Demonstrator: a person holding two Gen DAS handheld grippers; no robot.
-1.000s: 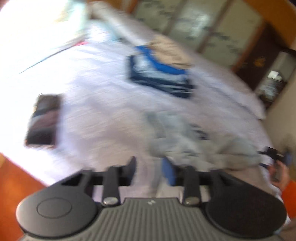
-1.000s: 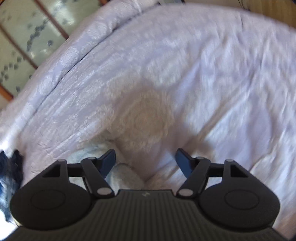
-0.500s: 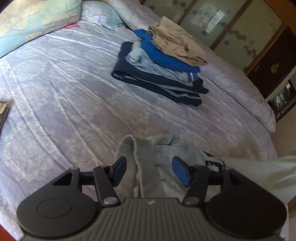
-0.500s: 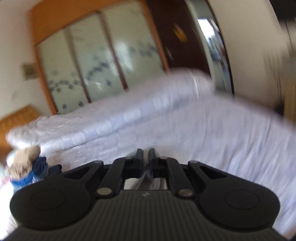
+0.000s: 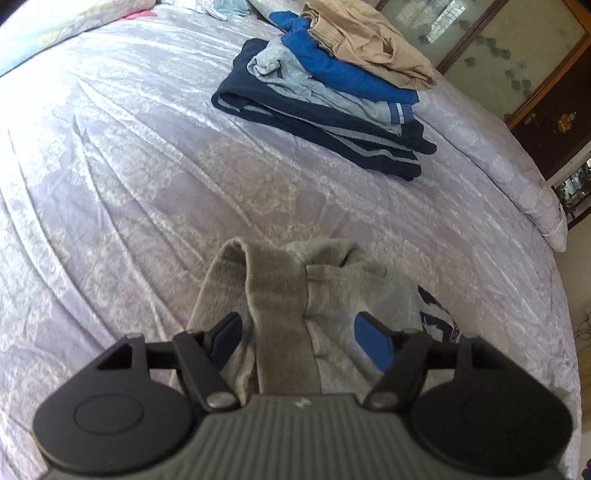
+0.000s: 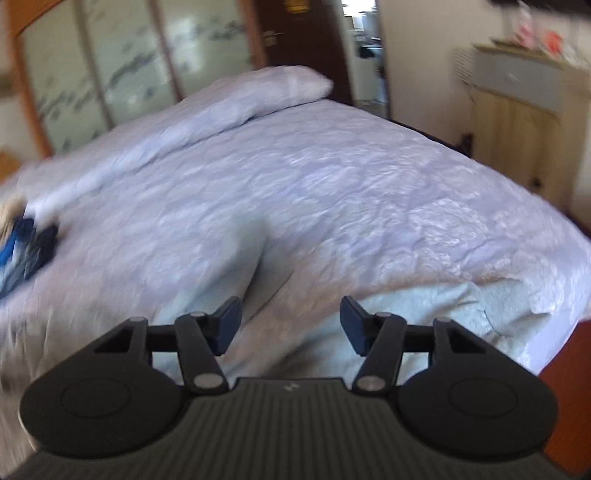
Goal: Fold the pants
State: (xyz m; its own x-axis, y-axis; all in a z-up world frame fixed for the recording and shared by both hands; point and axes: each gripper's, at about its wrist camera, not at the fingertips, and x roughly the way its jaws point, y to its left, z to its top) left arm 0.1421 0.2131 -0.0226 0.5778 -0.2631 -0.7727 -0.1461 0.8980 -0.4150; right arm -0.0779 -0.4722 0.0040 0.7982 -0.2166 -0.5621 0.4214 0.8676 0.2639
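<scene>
Grey pants (image 5: 314,291) lie crumpled on the lilac bedspread (image 5: 129,177), waistband end toward me in the left wrist view. My left gripper (image 5: 301,339) hovers over them; its jaws are opening, the grey cloth lies between the blue pads (image 5: 373,341), and neither pad presses on it. In the blurred right wrist view, pale grey cloth of the pants (image 6: 424,314) spreads under and right of my right gripper (image 6: 290,323). Its jaws are opening too, nothing is pinched in them.
A stack of folded clothes (image 5: 325,92), navy, grey, blue and tan, sits farther up the bed. Pillows (image 5: 33,33) lie at the far left. Wardrobe doors (image 6: 129,62) and a dark door stand beyond the bed; a wooden cabinet (image 6: 517,122) is at right.
My left gripper came in low over the grey pants and its jaws widened. My right gripper shut, swung up and across the bed, then spread its jaws again.
</scene>
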